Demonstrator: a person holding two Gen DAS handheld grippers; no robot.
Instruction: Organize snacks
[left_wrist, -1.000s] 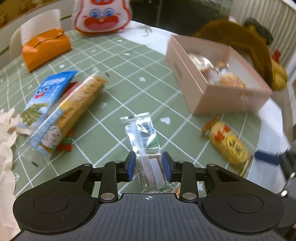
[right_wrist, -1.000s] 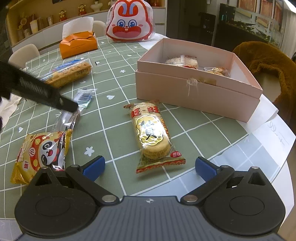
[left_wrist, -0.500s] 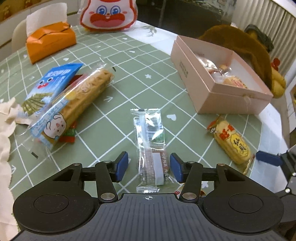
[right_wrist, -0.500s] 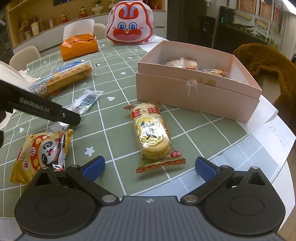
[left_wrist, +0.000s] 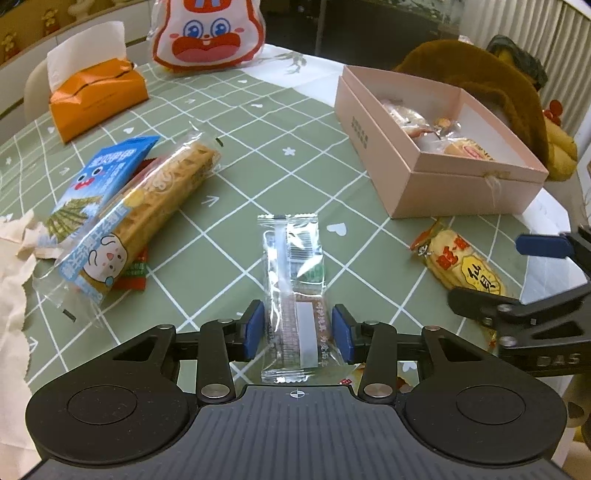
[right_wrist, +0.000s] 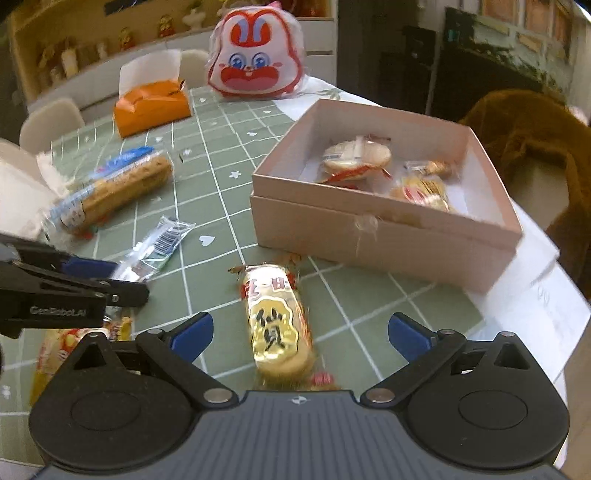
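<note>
While a few wrapped snacks already lie inside the pink box (right_wrist: 388, 236), most remain loose on the green checked tablecloth (left_wrist: 236, 122), so the sorting looks under half done. The left gripper (left_wrist: 297, 334) straddles the clear-wrapped bar (left_wrist: 293, 280), jaws closing, pads just short of the wrapper. The right gripper (right_wrist: 300, 334) stands wide open over the yellow rice cracker pack (right_wrist: 279, 321), gripping nothing. Still out: long waffle pack (left_wrist: 147, 214), blue packet (left_wrist: 99, 177), panda-print bag (right_wrist: 55, 347).
</note>
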